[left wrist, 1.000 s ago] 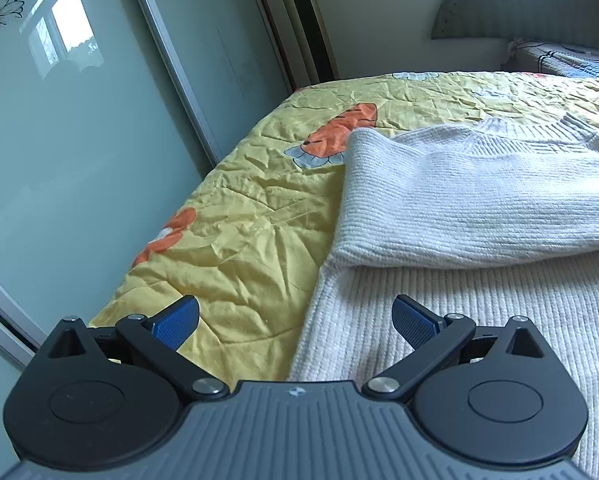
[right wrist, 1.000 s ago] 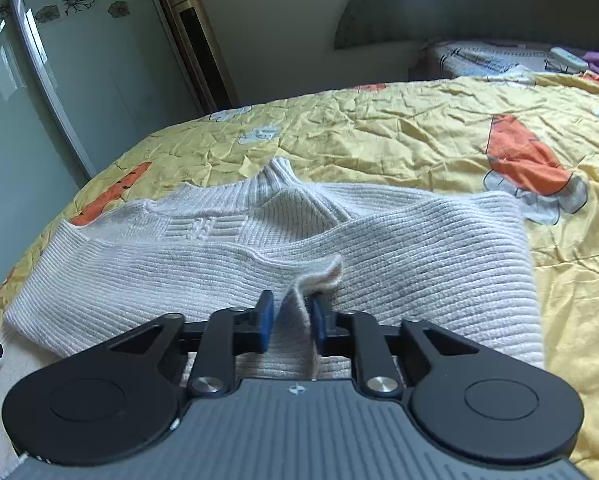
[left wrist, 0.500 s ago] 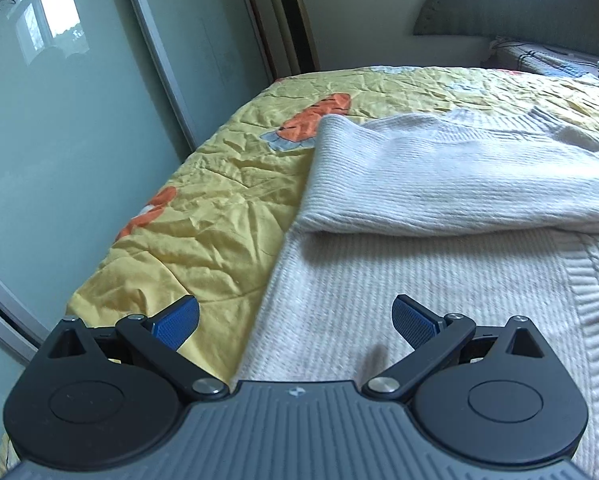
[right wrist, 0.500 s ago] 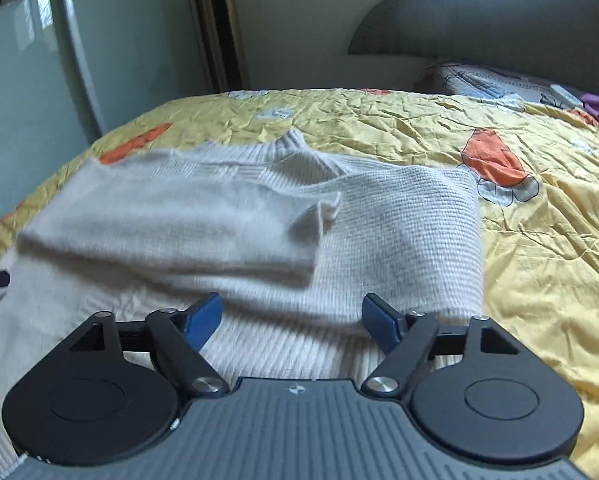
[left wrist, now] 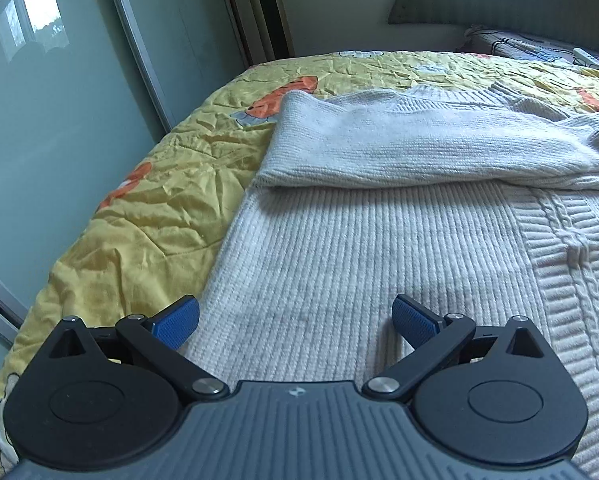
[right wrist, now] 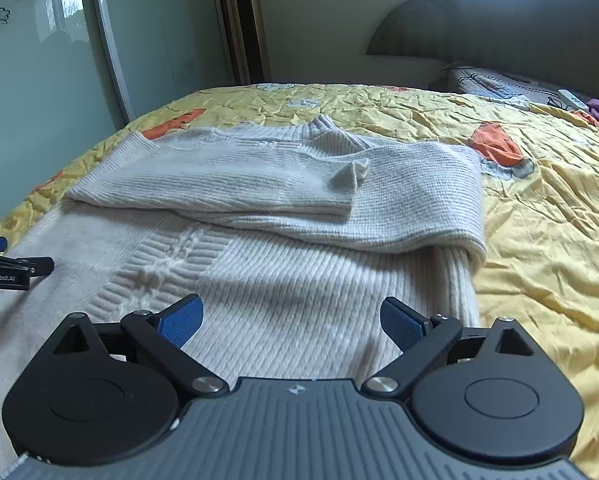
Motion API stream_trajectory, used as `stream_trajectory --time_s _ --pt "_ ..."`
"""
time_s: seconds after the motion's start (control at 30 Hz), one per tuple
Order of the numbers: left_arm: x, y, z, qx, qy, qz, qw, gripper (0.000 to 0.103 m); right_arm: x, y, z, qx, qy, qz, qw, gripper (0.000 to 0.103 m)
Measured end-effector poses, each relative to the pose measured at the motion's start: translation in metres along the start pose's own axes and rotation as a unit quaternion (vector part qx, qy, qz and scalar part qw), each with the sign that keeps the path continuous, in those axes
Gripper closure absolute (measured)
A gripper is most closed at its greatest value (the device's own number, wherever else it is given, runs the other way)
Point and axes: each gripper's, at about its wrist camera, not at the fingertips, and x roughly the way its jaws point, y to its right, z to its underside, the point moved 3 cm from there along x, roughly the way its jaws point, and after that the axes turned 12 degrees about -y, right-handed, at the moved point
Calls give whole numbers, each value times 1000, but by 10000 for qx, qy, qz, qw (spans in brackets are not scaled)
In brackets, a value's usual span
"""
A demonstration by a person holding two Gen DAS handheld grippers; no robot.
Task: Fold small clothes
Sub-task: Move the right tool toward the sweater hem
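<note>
A cream ribbed knit sweater [left wrist: 379, 240] lies flat on the yellow bedspread [left wrist: 147, 208], both sleeves folded across its chest. It also shows in the right wrist view [right wrist: 299, 280], with the left sleeve's cuff [right wrist: 349, 174] lying on the right sleeve [right wrist: 419, 200]. My left gripper [left wrist: 295, 322] is open and empty over the sweater's lower left part. My right gripper [right wrist: 291, 320] is open and empty over its lower right part. The left gripper's tip [right wrist: 3, 268] shows at the left edge of the right wrist view.
The bed's left edge [left wrist: 39, 320] drops toward a sliding glass wardrobe door [left wrist: 59, 120]. A tall standing unit [right wrist: 247, 28] is in the corner. A grey headboard [right wrist: 519, 28] and patterned pillow [right wrist: 507, 84] are at the far right. Bedspread [right wrist: 547, 240] extends right of the sweater.
My right gripper has let go of the sleeve cuff, opened and drawn back toward the hem. My left gripper has moved right and back over the sweater's lower body.
</note>
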Motion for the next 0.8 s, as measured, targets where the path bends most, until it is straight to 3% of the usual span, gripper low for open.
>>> stream_trajectory --time_s 0.5,0.8 --pt "-22 14 27 -73 -37 223 9997 0 -57 18 59 283 194 -72 9994 5" --pt "-54 -6 54 -103 216 312 9992 0 -82 22 90 455 229 -475 9976 5"
